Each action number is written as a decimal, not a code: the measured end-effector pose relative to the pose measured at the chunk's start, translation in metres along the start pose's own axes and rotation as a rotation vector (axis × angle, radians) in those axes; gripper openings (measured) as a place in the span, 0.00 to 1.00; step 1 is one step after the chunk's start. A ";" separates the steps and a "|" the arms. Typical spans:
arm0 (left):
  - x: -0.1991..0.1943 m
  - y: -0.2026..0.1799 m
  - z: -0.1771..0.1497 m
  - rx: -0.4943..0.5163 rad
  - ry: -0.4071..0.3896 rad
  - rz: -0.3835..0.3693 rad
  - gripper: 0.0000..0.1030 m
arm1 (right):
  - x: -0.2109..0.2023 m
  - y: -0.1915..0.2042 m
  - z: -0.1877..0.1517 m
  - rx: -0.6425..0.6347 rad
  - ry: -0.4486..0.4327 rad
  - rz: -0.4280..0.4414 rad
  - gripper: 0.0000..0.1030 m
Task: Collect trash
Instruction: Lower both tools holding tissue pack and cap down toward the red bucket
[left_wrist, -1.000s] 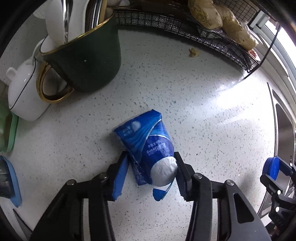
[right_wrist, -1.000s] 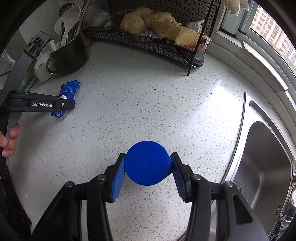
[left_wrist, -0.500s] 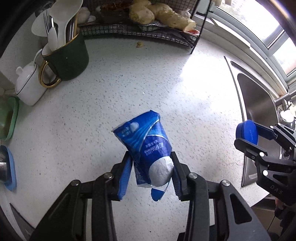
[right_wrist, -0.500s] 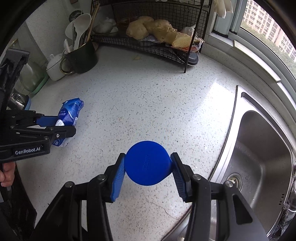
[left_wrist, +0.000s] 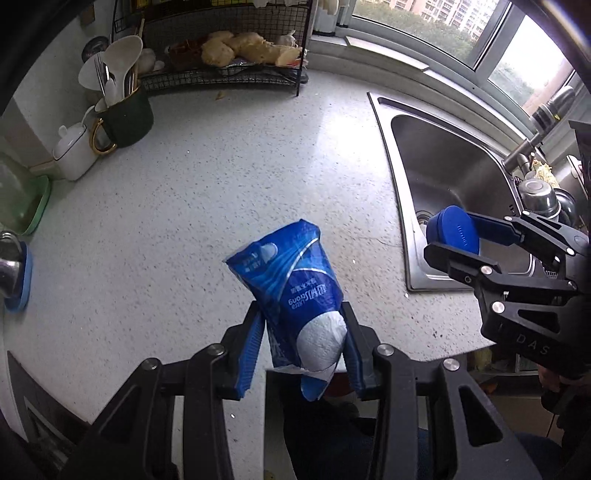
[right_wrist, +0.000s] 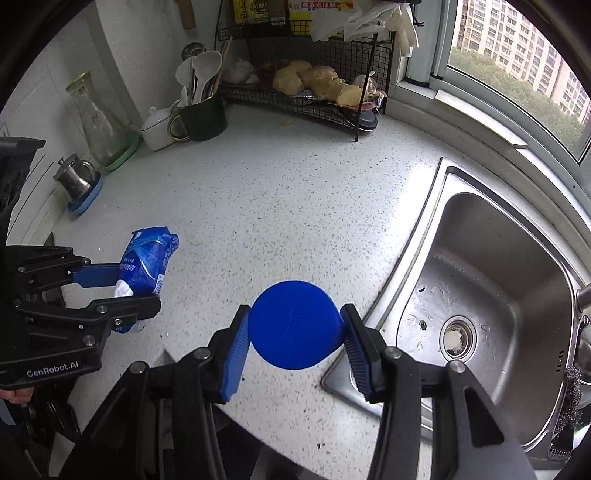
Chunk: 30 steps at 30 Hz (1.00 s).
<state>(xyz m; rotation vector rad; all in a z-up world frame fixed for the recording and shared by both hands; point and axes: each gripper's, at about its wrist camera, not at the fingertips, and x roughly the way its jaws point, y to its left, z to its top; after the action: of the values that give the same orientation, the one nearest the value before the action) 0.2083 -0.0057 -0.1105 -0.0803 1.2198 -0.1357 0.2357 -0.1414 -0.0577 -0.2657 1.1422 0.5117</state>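
My left gripper (left_wrist: 301, 345) is shut on a crumpled blue tissue packet (left_wrist: 291, 291) with white tissue showing at its lower end. It hangs above the front edge of the speckled white counter (left_wrist: 207, 192). In the right wrist view the same tissue packet (right_wrist: 147, 262) sits in the left gripper (right_wrist: 129, 291) at the left. My right gripper (right_wrist: 295, 328) is shut on a round blue lid (right_wrist: 293, 325), held over the counter's front edge beside the sink (right_wrist: 491, 258). The left wrist view shows that blue lid (left_wrist: 456, 234) in the right gripper (left_wrist: 448, 236) in front of the sink.
A steel sink (left_wrist: 443, 173) fills the right. At the back stand a black wire rack (left_wrist: 229, 74) with food, a dark green utensil mug (left_wrist: 127, 116) and a white pot (left_wrist: 74, 151). A glass bottle on a green tray (right_wrist: 122, 153) and a small steel jug (right_wrist: 74, 177) stand left.
Both grippers have risen and drawn back toward the counter's front edge. The left lifted the tissue packet off the counter. The right kept hold of the blue lid.
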 end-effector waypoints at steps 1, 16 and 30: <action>-0.006 -0.006 -0.010 -0.003 -0.006 0.004 0.36 | -0.006 0.000 -0.008 -0.003 -0.005 0.004 0.44; -0.030 -0.102 -0.141 -0.040 -0.013 0.011 0.36 | -0.054 0.007 -0.127 -0.060 -0.002 0.064 0.44; 0.024 -0.129 -0.214 0.006 0.116 -0.026 0.36 | -0.015 0.016 -0.203 -0.037 0.116 0.092 0.44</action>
<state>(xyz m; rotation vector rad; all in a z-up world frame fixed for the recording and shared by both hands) 0.0073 -0.1349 -0.1892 -0.0842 1.3343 -0.1691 0.0611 -0.2234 -0.1242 -0.2783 1.2626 0.6054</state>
